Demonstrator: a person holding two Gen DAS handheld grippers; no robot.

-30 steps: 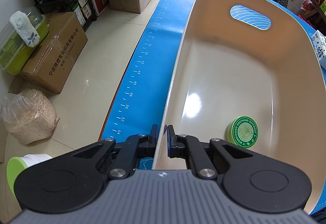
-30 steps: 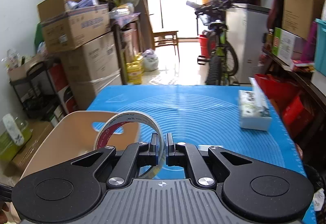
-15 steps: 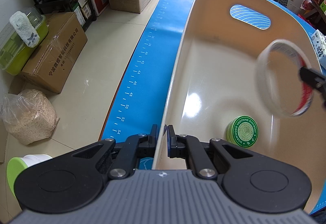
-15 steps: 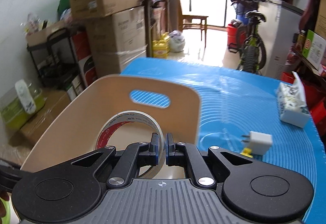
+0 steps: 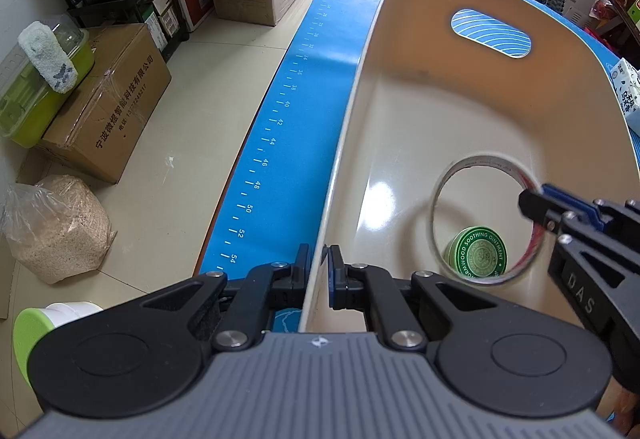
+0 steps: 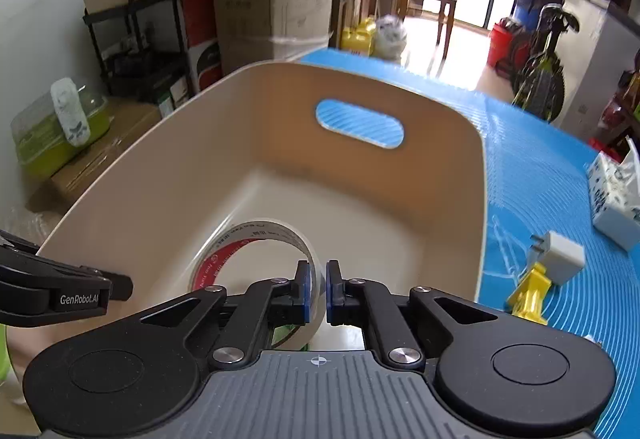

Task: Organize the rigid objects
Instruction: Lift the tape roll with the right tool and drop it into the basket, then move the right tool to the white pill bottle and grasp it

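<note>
A beige bin (image 5: 400, 111) with a handle slot stands on the blue mat (image 5: 296, 107). My left gripper (image 5: 319, 267) is shut on the bin's near rim. My right gripper (image 6: 317, 289) is shut on a clear tape roll (image 6: 256, 239) with a red core and holds it low inside the bin (image 6: 360, 199). In the left wrist view the tape roll (image 5: 480, 163) hangs over a green ointment tin (image 5: 478, 252) on the bin floor, and the right gripper (image 5: 536, 205) reaches in from the right.
On the mat right of the bin lie a white charger plug (image 6: 560, 257), a yellow piece (image 6: 528, 289) and a tissue pack (image 6: 616, 195). Cardboard boxes (image 5: 108, 99), a shelf rack and a bag of grain (image 5: 56, 227) stand on the floor to the left. A bicycle (image 6: 540, 67) stands behind.
My right gripper has carried the tape roll from above the mat leftward and down into the bin, over the green tin. The left gripper has kept its hold on the rim.
</note>
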